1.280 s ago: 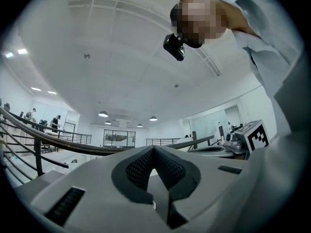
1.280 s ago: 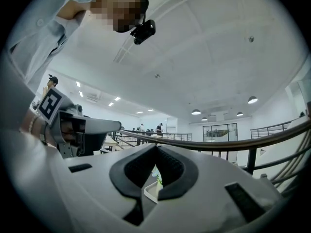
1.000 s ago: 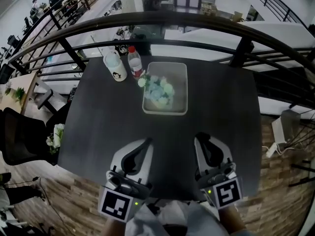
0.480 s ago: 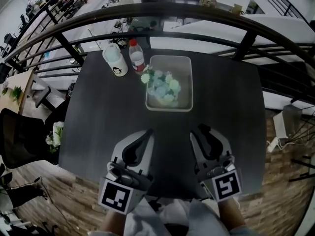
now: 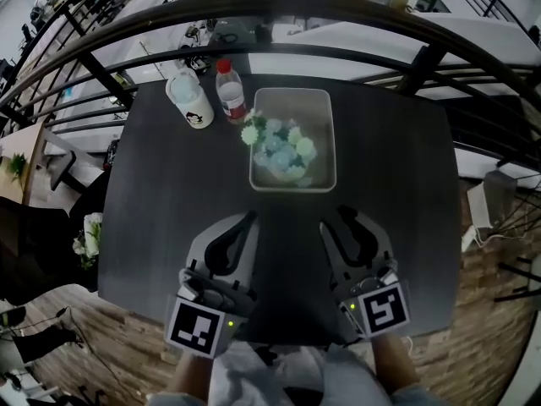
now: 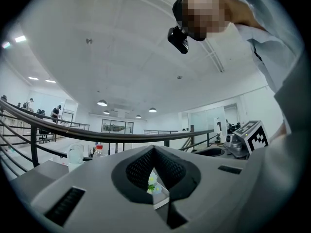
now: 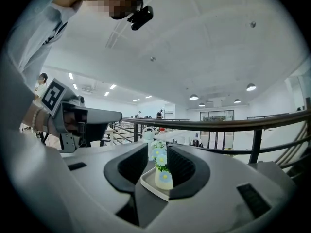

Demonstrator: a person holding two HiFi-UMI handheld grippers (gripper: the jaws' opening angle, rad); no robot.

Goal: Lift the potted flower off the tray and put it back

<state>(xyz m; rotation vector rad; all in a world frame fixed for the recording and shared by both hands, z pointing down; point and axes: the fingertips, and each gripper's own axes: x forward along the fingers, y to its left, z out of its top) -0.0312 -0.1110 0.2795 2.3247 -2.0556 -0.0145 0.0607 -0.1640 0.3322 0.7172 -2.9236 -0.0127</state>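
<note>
The potted flower (image 5: pixel 280 145), pale blue and white blooms in a small white pot, stands in the grey tray (image 5: pixel 327 132) at the far middle of the dark table. Both grippers hover over the table's near half, short of the tray and apart from it. My left gripper (image 5: pixel 248 219) is shut with nothing in it; in the left gripper view a sliver of the flower (image 6: pixel 152 182) shows below its closed tips (image 6: pixel 154 147). My right gripper (image 5: pixel 333 217) is opening, its jaws empty. Far ahead between them the right gripper view shows the flower (image 7: pixel 161 163) and the tray (image 7: pixel 148 182).
A white mug (image 5: pixel 188 105) and a red-capped plastic bottle (image 5: pixel 230 90) stand just left of the tray. A dark railing (image 5: pixel 279 34) runs behind the table (image 5: pixel 169 193). More flowers (image 5: pixel 85 234) sit beyond the table's left edge.
Both grippers have moved forward toward the tray and a little lower. The right gripper's jaws have parted from shut; the left stays shut.
</note>
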